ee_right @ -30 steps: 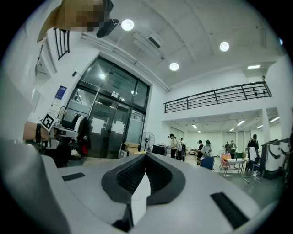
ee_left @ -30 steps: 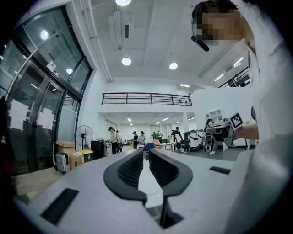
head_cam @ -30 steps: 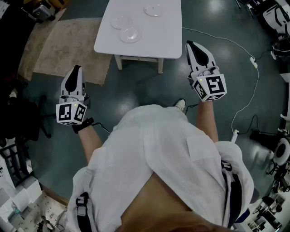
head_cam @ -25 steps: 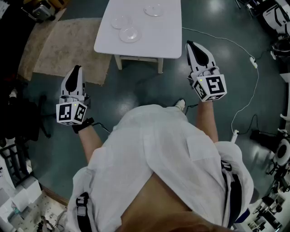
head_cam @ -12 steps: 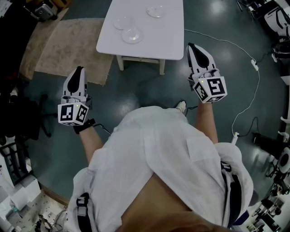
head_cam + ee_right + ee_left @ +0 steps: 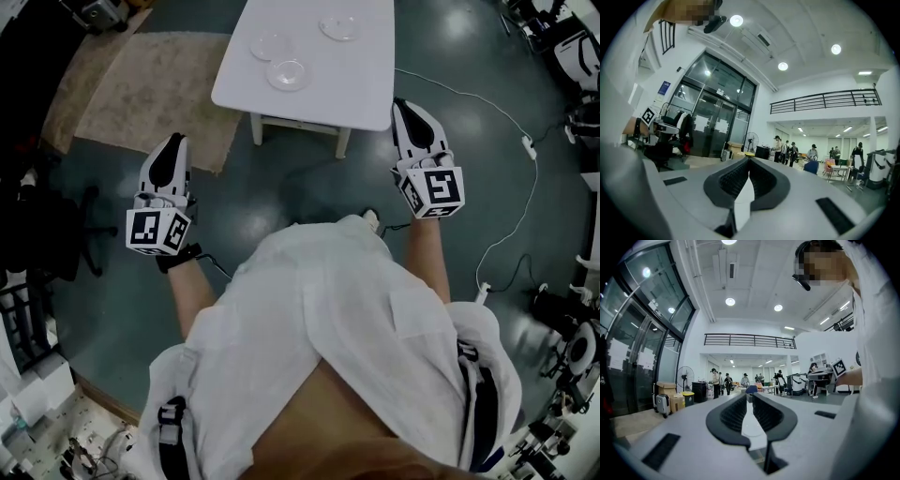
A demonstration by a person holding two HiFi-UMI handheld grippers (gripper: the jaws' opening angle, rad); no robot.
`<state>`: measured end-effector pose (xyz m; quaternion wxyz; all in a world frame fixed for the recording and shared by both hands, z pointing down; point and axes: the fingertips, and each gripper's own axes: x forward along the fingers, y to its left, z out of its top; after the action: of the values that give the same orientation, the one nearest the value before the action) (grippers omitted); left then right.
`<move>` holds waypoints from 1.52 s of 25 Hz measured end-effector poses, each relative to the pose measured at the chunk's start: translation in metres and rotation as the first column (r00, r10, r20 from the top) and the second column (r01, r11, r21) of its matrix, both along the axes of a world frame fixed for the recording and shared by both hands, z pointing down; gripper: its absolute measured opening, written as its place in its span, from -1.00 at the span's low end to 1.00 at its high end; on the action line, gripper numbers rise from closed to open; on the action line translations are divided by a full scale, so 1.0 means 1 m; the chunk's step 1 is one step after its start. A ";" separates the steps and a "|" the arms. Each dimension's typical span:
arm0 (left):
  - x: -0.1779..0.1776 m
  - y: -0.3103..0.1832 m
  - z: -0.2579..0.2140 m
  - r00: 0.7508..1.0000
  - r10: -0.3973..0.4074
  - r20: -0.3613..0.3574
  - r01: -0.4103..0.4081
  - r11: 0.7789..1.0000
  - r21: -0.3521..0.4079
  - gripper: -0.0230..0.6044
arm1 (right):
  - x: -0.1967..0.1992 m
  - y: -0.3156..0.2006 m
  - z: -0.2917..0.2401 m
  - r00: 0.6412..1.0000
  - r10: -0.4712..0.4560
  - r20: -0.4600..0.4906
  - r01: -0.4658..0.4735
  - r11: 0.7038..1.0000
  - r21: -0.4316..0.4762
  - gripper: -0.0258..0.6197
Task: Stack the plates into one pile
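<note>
Three clear glass plates lie apart on the white table (image 6: 356, 84) in the head view: one (image 6: 288, 74) near the front, one (image 6: 270, 43) behind it to the left, one (image 6: 339, 26) at the far right. My left gripper (image 6: 174, 142) hovers over the floor, left of the table and short of it, shut and empty. My right gripper (image 6: 407, 106) sits just off the table's front right corner, shut with nothing in it. Both gripper views look level across a big hall; the left gripper (image 6: 749, 396) and right gripper (image 6: 749, 161) show their jaws together.
A beige rug (image 6: 141, 89) lies left of the table. A white cable (image 6: 506, 122) runs over the dark floor at the right. Chairs and equipment (image 6: 562, 37) crowd the right edge, a dark chair (image 6: 47, 234) stands at the left. Distant people (image 6: 715, 380) stand in the hall.
The table and plates have shifted right and down in the head view as the person nears. The right gripper has sunk a little toward the table's corner. Both grippers stay shut.
</note>
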<state>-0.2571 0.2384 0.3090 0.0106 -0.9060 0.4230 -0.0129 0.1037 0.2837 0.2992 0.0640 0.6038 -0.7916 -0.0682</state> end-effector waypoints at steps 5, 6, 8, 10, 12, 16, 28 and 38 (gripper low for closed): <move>0.013 -0.014 0.010 1.000 0.030 -0.006 -0.030 0.999 -0.019 -0.78 | 0.002 -0.009 0.010 0.999 0.009 -0.030 -0.010 0.999 -0.037 -0.84; 0.019 -0.017 0.011 0.999 0.037 -0.005 -0.037 0.999 -0.022 -0.78 | 0.006 -0.012 0.010 0.999 0.009 -0.036 -0.011 0.999 -0.041 -0.84; 0.031 -0.025 0.013 0.999 0.049 -0.001 -0.049 0.998 -0.028 -0.78 | 0.015 -0.021 0.011 0.999 0.011 -0.043 -0.013 0.999 -0.048 -0.84; 0.041 -0.036 0.016 0.998 0.058 0.007 -0.057 0.998 -0.034 -0.78 | 0.023 -0.035 0.015 0.999 0.014 -0.039 -0.016 0.998 -0.058 -0.84; 0.049 -0.049 0.019 0.998 0.063 0.017 -0.062 0.997 -0.041 -0.78 | 0.029 -0.052 0.021 1.000 0.007 -0.021 -0.008 0.998 -0.068 -0.84; 0.069 -0.088 0.027 0.998 0.064 0.028 -0.062 0.996 -0.067 -0.78 | 0.046 -0.102 0.033 1.000 -0.020 -0.007 0.019 0.996 -0.089 -0.84; 0.174 -0.239 0.068 0.985 0.164 0.050 -0.152 0.971 -0.187 -0.78 | 0.099 -0.269 0.095 0.997 -0.068 0.023 0.072 0.966 -0.248 -0.83; 0.279 -0.329 0.106 0.971 0.232 0.059 -0.208 0.940 -0.271 -0.78 | 0.128 -0.364 0.160 0.983 -0.182 0.038 0.182 0.901 -0.395 -0.82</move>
<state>0.0224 -0.0908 0.4149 -0.0894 -0.9395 0.3126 -0.1083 0.2312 -0.0799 0.4596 0.1780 0.5019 -0.8419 0.0879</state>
